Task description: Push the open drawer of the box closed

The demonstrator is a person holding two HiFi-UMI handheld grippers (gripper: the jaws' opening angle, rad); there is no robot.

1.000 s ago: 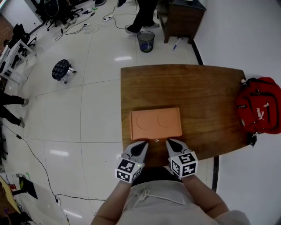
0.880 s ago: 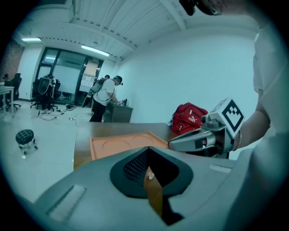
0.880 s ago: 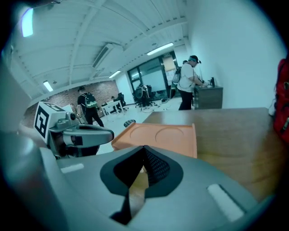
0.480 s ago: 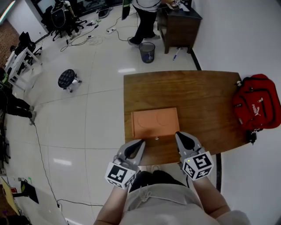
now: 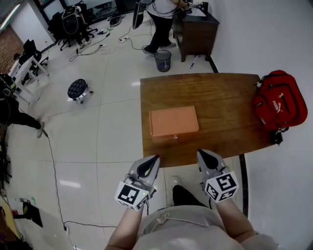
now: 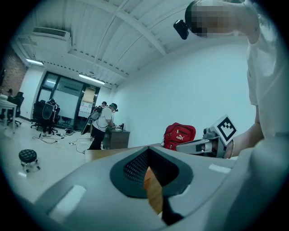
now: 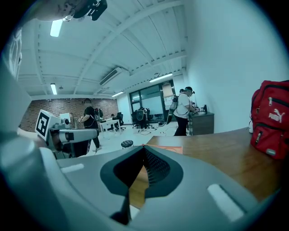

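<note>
The orange box (image 5: 173,121) lies flat on the wooden table (image 5: 220,105), left of the middle. Its drawer front faces me, sits flush with the box, and carries a small knob (image 5: 174,138). My left gripper (image 5: 155,158) hangs shut just short of the table's near edge, over the floor. Level with it, the right gripper (image 5: 199,153) is also shut and holds nothing. Both are a clear gap away from the box. In the right gripper view, the box (image 7: 169,149) peeks over the shut jaws.
A red backpack (image 5: 279,105) sits at the table's right end. White tiled floor lies to the left, with a round stool (image 5: 78,89), a bin (image 5: 163,60) and a dark cabinet (image 5: 194,29) further off. A person (image 5: 161,14) stands by the cabinet.
Both grippers have drawn back from the box's front face to beyond the table's near edge. The view has shifted back with them, so the box looks further away.
</note>
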